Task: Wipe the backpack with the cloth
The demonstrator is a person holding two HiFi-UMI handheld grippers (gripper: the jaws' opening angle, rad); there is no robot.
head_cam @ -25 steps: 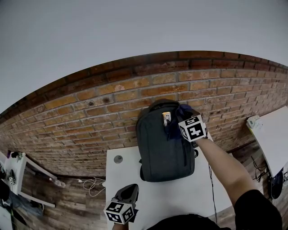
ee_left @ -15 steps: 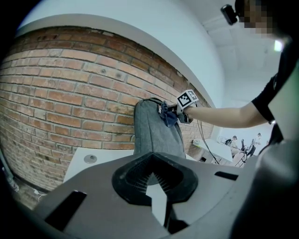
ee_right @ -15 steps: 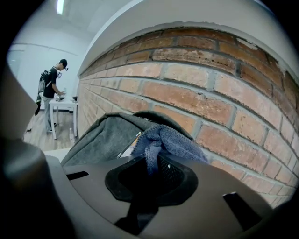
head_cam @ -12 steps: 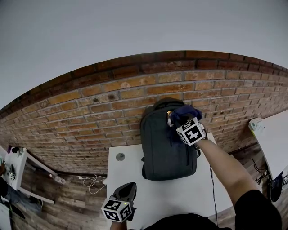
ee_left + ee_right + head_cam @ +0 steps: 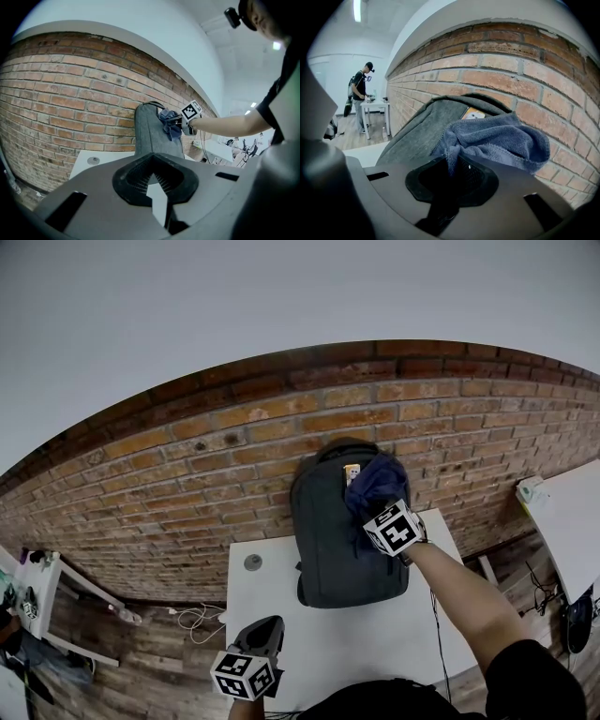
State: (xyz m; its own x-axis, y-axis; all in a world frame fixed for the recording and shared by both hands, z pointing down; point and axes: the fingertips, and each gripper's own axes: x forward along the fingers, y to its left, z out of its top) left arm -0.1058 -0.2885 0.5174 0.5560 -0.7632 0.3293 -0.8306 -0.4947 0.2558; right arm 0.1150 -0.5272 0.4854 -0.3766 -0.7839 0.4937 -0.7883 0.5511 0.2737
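While the left gripper (image 5: 270, 626) is hanging low over the near edge of the white table (image 5: 281, 606), its jaws are standing a little apart with nothing between them, so it is taking no part in the wiping right now. Moving right, a small grey disc (image 5: 252, 562) is lying on the table just beside the backpack (image 5: 333, 540), which is standing upright at the back of the table and leaning against the brick wall (image 5: 187, 465). Near the bag's top a small yellowish tag (image 5: 352, 471) is showing; there is print on it, but it is too small to read, and no brand is showing anywhere on the bag. Right of the tag, the blue cloth (image 5: 378, 482) is bunching against the upper front of the bag, and the right gripper (image 5: 379, 509) is pinching a fold of it with its jaws closed. I'm judging the wiping to be under way at the top right of the bag. The next stroke is calling for steady pressure and a firm pinch, and the upright bag may be needing a brace from the idle gripper so it isn't tipping.
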